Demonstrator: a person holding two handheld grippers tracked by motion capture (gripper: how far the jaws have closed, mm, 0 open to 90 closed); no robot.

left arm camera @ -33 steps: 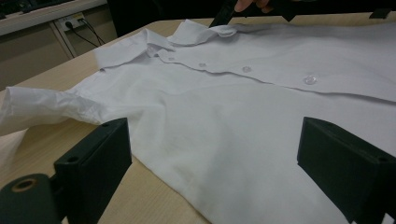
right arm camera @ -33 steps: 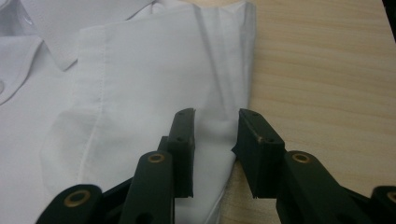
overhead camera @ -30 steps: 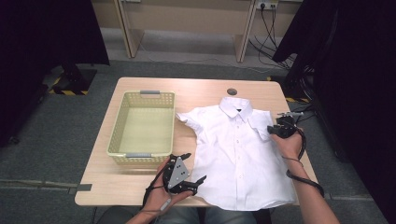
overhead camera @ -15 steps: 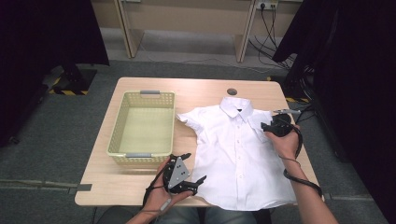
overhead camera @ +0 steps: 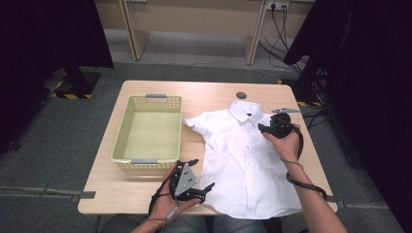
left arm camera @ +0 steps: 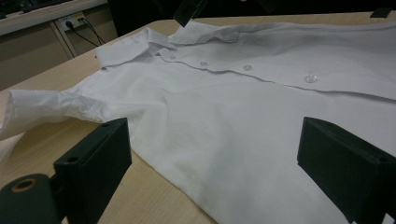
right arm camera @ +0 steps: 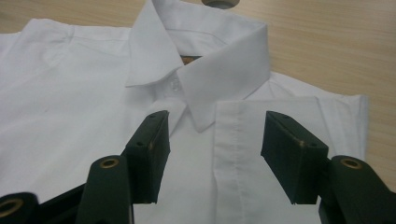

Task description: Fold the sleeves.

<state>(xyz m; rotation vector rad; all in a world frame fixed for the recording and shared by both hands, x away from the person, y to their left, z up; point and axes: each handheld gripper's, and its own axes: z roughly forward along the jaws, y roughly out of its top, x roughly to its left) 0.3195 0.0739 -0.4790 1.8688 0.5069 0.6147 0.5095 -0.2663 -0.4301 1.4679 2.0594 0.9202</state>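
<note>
White shirt (overhead camera: 245,160) lies flat on surface (overhead camera: 214,94), collar away from person, prob. laid out for folding. R gripper (right arm camera: 212,140) fingers have just been opening, half apart, nothing held, folded-in sleeve below and between them, collar just beyond. L gripper (left arm camera: 210,163) fingers wide, empty, hem corner between them. Basket (overhead camera: 127,131) beside.
</note>
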